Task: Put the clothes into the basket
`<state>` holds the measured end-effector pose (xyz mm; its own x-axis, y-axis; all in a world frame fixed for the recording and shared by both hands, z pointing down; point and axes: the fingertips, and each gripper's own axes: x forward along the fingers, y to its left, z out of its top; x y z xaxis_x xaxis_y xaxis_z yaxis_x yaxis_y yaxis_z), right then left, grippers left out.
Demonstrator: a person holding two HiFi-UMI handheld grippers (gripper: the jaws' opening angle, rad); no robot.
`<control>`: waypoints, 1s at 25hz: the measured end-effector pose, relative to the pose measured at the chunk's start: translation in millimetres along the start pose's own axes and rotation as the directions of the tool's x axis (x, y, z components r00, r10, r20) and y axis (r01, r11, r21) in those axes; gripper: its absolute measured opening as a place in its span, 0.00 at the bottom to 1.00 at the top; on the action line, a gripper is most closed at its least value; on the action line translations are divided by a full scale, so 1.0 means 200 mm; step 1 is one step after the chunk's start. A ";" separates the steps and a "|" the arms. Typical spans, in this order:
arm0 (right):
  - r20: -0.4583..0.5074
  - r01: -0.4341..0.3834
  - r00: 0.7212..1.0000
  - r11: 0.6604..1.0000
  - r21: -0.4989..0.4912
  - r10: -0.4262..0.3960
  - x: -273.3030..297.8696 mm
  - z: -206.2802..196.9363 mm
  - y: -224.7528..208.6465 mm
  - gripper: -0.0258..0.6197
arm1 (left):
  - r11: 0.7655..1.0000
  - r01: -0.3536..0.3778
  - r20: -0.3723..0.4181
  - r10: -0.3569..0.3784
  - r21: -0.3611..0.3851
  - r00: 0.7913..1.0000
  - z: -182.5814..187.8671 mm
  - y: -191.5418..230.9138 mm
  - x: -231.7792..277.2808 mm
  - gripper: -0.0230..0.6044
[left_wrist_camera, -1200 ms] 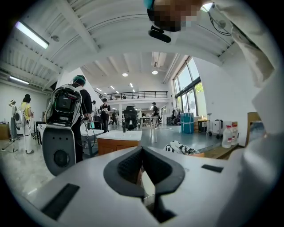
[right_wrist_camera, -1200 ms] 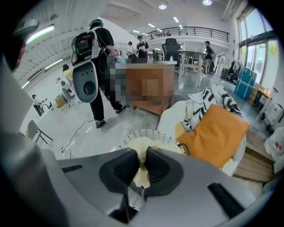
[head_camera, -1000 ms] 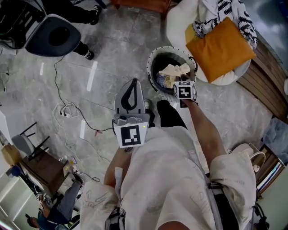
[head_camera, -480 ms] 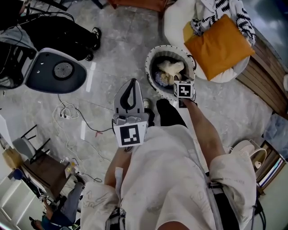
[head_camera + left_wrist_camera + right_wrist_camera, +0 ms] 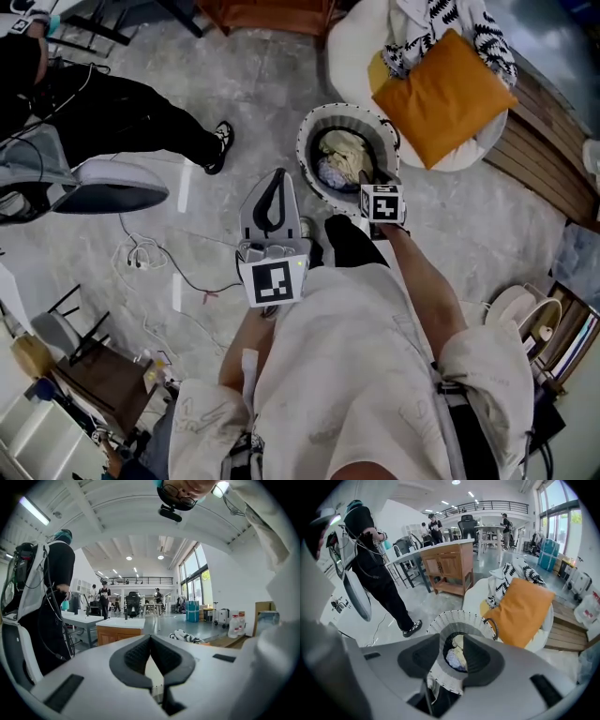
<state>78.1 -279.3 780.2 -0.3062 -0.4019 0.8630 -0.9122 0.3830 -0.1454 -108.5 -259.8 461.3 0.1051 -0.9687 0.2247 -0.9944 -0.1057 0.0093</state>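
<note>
A round white basket (image 5: 312,127) stands on the grey floor ahead of me, with cream and pale blue clothes (image 5: 339,159) lying inside. My right gripper (image 5: 373,180) hangs just above the basket's near rim, pointing steeply down, open and empty. In the right gripper view the basket (image 5: 459,620) and the clothes (image 5: 457,656) show through the gap of that right gripper (image 5: 453,641). My left gripper (image 5: 277,174) is held to the left of the basket, about level, shut on nothing. The left gripper view shows its pads meeting at the left gripper tips (image 5: 150,639).
Behind the basket, an orange cushion (image 5: 441,98) and a black-and-white patterned cloth (image 5: 436,23) lie on a white beanbag (image 5: 352,47). Wooden slats (image 5: 544,150) run along the right. A person in black (image 5: 122,103) stands at left by cables (image 5: 141,230). A wooden cabinet (image 5: 450,566) stands beyond.
My right gripper has opened and lifted slightly; the cream garment it held now lies in the basket. A person in black has stepped in at the left. My left gripper stayed put.
</note>
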 end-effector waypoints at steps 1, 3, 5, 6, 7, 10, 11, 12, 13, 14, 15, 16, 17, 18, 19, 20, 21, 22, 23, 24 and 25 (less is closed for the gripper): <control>0.009 0.002 1.000 1.000 0.005 -0.002 -0.03 0.00 0.01 0.26 | 1.000 0.010 0.003 -0.010 0.002 1.000 0.00 -0.01 0.00 0.04; 0.024 -0.004 1.000 1.000 0.027 0.003 -0.09 0.01 0.04 0.25 | 1.000 0.030 0.009 -0.030 0.005 1.000 0.01 -0.02 0.01 0.04; 0.048 -0.019 0.999 0.999 0.047 0.017 -0.15 0.02 0.08 0.25 | 0.999 0.048 0.012 -0.048 0.005 0.999 0.02 -0.03 0.01 0.04; 0.063 -0.025 0.998 0.999 0.048 0.022 -0.19 0.03 0.10 0.25 | 0.998 0.056 0.014 -0.056 0.006 0.998 0.02 -0.04 0.01 0.04; 0.079 -0.028 0.997 0.999 0.043 0.025 -0.23 0.03 0.12 0.25 | 0.998 0.064 0.015 -0.064 0.008 0.998 0.02 -0.05 0.01 0.04; 0.133 -0.017 0.991 0.999 0.027 0.013 -0.33 0.06 0.14 0.25 | 0.996 0.087 0.017 -0.087 0.011 0.996 0.02 -0.07 0.02 0.04; 0.152 -0.012 0.988 0.999 0.030 0.007 -0.37 0.06 0.15 0.24 | 0.995 0.096 0.016 -0.096 0.012 0.995 0.02 -0.08 0.03 0.04; 0.173 -0.009 0.985 0.999 0.035 0.003 -0.41 0.07 0.15 0.24 | 0.994 0.106 0.016 -0.106 0.015 0.994 0.02 -0.09 0.03 0.04; 0.194 -0.008 0.981 0.999 0.042 0.000 -0.45 0.09 0.15 0.24 | 0.993 0.117 0.016 -0.117 0.017 0.993 0.03 -0.10 0.03 0.04; 0.217 -0.007 0.976 0.999 0.048 -0.003 -0.49 0.10 0.15 0.24 | 0.992 0.127 0.018 -0.128 0.020 0.992 0.03 -0.11 0.04 0.04; 0.239 -0.007 0.971 0.998 0.054 -0.006 -0.53 0.12 0.15 0.24 | 0.990 0.137 0.020 -0.137 0.022 0.990 0.04 -0.12 0.04 0.04; 0.260 -0.006 0.965 0.998 0.061 -0.010 -0.57 0.14 0.15 0.23 | 0.989 0.146 0.022 -0.147 0.025 0.989 0.04 -0.13 0.04 0.04; 0.281 -0.004 0.959 0.998 0.068 -0.016 -0.61 0.16 0.15 0.23 | 0.987 0.156 0.024 -0.156 0.029 0.987 0.04 -0.14 0.05 0.04; 0.303 0.000 0.953 0.997 0.076 -0.023 -0.65 0.19 0.14 0.23 | 0.986 0.166 0.026 -0.167 0.033 0.986 0.04 -0.15 0.05 0.04; 0.325 0.005 0.945 0.996 0.085 -0.033 -0.69 0.21 0.13 0.23 | 0.983 0.177 0.028 -0.179 0.038 0.984 0.04 -0.17 0.05 0.04; 0.350 0.013 0.936 0.996 0.091 -0.044 -0.74 0.25 0.12 0.23 | 0.981 0.189 0.030 -0.190 0.041 0.981 0.04 -0.18 0.05 0.04; 0.378 0.022 0.924 0.995 0.094 -0.056 -0.78 0.28 0.11 0.23 | 0.979 0.198 0.030 -0.199 0.042 0.979 0.04 -0.19 0.05 0.04; 0.407 0.030 0.911 0.995 0.094 -0.066 -0.83 0.32 0.09 0.23 | 0.978 0.204 0.025 -0.205 0.041 0.978 0.05 -0.19 0.05 0.04; 0.437 0.037 0.897 0.995 0.092 -0.074 -0.89 0.36 0.09 0.23 | 0.977 0.207 0.021 -0.208 0.042 0.978 0.05 -0.20 0.04 0.04; 0.467 0.044 0.881 0.995 0.090 -0.081 -0.95 0.40 0.08 0.23 | 0.977 0.211 0.021 -0.212 0.045 0.977 0.06 -0.21 0.04 0.04; 0.497 0.051 0.863 0.995 0.088 -0.089 -1.01 0.44 0.07 0.23 | 0.976 0.213 0.025 -0.215 0.048 0.976 0.07 -0.22 0.03 0.04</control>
<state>102.9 -266.6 561.0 -0.3189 -0.7942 0.5173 -0.9471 0.2874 -0.1426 -64.2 -264.2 449.1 0.3163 -0.9287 0.1935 -0.9472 -0.3205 0.0103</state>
